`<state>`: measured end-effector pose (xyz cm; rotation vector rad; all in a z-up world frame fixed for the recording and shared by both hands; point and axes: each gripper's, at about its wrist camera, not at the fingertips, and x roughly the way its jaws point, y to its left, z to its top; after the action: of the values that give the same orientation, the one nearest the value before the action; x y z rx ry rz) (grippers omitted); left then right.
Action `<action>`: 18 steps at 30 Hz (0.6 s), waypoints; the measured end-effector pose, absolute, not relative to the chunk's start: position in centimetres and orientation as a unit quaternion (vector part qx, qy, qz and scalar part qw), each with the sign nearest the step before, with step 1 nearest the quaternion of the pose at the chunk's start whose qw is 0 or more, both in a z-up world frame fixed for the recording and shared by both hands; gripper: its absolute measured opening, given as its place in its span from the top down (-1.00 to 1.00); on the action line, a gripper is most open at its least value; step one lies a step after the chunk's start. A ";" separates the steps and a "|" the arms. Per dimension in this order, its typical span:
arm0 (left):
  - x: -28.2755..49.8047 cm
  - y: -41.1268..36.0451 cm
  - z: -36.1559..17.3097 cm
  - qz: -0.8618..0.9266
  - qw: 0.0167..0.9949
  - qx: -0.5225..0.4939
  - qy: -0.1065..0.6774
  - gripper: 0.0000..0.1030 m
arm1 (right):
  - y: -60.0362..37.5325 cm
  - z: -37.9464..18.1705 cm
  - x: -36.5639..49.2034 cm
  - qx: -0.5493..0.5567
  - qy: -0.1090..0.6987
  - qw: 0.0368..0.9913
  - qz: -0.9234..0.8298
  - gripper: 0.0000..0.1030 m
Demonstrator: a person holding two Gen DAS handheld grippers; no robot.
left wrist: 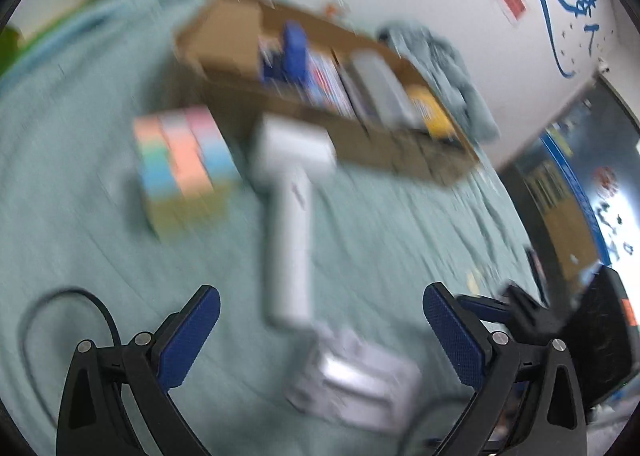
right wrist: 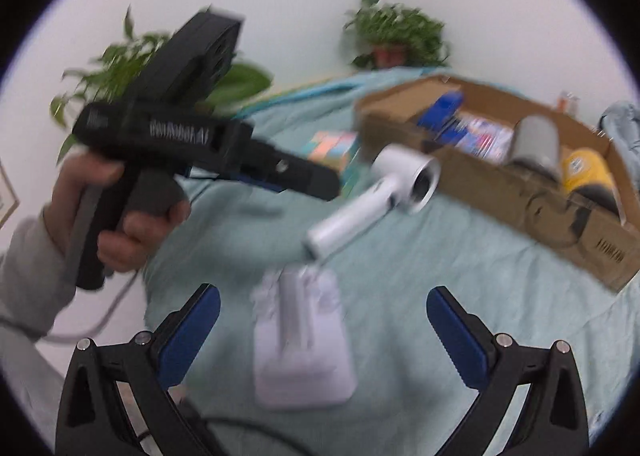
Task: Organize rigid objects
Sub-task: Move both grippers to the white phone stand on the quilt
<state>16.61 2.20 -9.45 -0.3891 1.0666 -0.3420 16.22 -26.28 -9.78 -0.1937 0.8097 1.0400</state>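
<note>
Left gripper [left wrist: 320, 330] and right gripper [right wrist: 323, 330]: jaws wide apart, nothing held. The white hair dryer [left wrist: 286, 211] lies on the green cloth [left wrist: 80, 215], just beside the cardboard box [left wrist: 304, 111]. Risk: its trailing plug [left wrist: 352, 380] may snag the box wall during lifting

A surface covered with a wrinkled pale teal cloth [right wrist: 460, 264] carried everything. On it lay a white hair dryer [right wrist: 372, 199], its handle pointing toward the near edge and its round nozzle end near a long, open cardboard box [right wrist: 500, 191]. Just in front of the handle's end lay a white rectangular packet [right wrist: 304, 352], too blurred to identify. A pastel-coloured block of stacked squares [left wrist: 184, 163] rested beside the box's end. A crumpled grey-blue fabric [left wrist: 452, 67] lay behind the box. A dark cable [left wrist: 60, 308] curled across the cloth's near part.
</note>
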 end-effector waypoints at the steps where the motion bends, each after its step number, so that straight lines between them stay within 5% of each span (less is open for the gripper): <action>1: 16.1 1.3 -10.1 -0.172 0.820 -0.182 0.514 -0.98 | -26.2 -10.5 15.8 -0.097 0.386 0.778 0.486 -0.99; 5: 14.4 -0.9 -12.5 -0.197 0.784 -0.222 0.546 -0.96 | -25.6 -11.8 15.2 -0.094 0.407 0.759 0.499 -0.92; 10: 14.1 -1.6 -13.2 -0.184 0.785 -0.234 0.544 -0.95 | -24.9 -13.3 14.7 -0.134 0.412 0.777 0.457 -0.32; 18: 16.8 -5.3 -12.0 -0.210 0.791 -0.214 0.533 -0.86 | -27.4 -13.7 15.9 -0.081 0.426 0.802 0.411 -0.30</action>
<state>16.82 -5.31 -11.97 -0.4598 1.1466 -0.4523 15.90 -27.38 -13.66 -0.1740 0.9143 0.8807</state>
